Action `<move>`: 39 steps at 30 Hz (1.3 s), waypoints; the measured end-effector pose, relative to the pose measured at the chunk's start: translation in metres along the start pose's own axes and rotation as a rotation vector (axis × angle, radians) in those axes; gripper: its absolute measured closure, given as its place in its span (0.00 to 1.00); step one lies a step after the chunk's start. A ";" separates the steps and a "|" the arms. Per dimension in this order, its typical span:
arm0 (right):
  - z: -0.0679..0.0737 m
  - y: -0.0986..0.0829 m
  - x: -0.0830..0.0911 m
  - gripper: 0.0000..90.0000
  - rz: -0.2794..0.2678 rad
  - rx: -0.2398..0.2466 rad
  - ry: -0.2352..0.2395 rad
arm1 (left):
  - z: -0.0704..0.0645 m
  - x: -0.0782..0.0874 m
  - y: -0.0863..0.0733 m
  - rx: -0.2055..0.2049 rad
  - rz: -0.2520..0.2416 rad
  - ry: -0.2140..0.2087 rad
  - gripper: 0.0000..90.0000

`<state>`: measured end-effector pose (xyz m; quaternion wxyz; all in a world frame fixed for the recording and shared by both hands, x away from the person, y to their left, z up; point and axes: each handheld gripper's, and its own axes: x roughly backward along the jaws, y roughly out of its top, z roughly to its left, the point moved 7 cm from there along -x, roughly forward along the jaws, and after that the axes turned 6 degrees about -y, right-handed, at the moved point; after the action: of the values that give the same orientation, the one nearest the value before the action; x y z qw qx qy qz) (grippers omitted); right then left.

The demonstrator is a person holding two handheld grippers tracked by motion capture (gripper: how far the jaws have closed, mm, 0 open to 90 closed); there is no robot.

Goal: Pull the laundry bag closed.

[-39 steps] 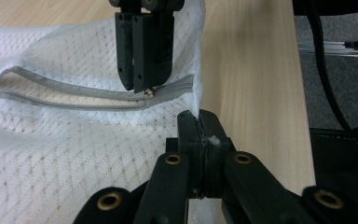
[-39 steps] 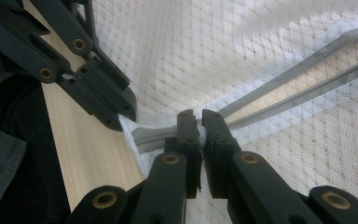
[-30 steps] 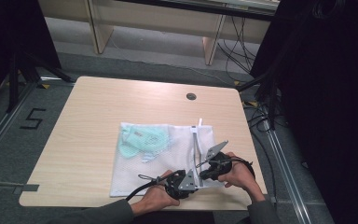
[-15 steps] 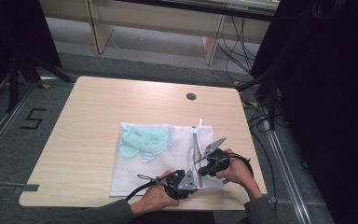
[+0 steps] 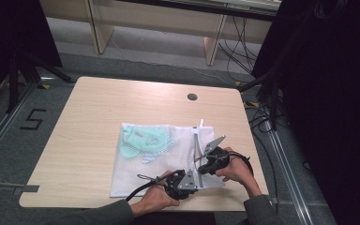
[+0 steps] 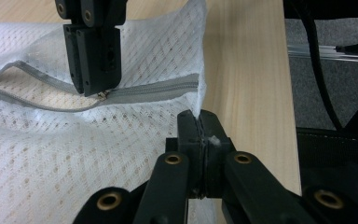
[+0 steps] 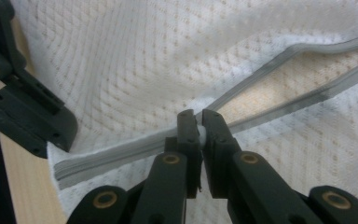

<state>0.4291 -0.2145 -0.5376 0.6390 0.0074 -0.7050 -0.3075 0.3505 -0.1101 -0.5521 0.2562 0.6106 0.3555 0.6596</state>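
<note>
Surface: we see a wooden table [image 5: 98, 122] | Item: white mesh bag [image 5: 164, 161] lying flat, a pale green item [image 5: 143, 143] inside | Zipper [image 5: 197, 150] along bag's right edge | Left gripper [image 5: 180, 180] at bag's near edge | Right gripper [image 5: 211, 159] on zipper.

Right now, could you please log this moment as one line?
left gripper: shut on mesh bag corner | right gripper: shut on zipper pull | zipper part open
</note>
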 end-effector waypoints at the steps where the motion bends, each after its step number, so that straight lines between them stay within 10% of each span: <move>1: 0.001 0.000 0.000 0.97 0.005 -0.020 0.006 | -0.001 -0.001 0.001 0.016 -0.015 0.000 0.99; 39: -0.027 0.015 -0.005 0.97 -0.006 -0.002 -0.047 | -0.001 0.002 0.001 0.027 -0.020 -0.002 0.99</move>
<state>0.4602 -0.2121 -0.5360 0.6214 0.0016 -0.7193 -0.3104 0.3495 -0.1092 -0.5501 0.2550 0.6110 0.3704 0.6515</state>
